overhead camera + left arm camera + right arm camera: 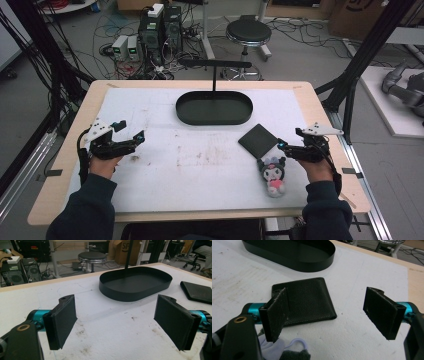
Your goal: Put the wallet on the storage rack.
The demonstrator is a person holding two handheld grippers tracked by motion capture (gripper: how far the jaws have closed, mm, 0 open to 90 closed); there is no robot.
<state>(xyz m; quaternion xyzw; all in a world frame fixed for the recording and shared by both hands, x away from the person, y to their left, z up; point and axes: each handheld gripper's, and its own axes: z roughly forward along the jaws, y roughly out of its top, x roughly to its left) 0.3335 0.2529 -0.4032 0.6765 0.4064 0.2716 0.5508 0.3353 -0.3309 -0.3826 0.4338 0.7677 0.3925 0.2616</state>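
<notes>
The right gripper [289, 146] is wide open, with the flat, dark leather wallet [308, 300] on the white mat just ahead. A little plush doll [272, 173], maybe black-haired, lies beside it. The left gripper [131, 131] is open too.

Even, bright overhead light; the oval tray [136, 285] casts a soft shadow just before it, and nearby jaws look slightly blurred.
</notes>
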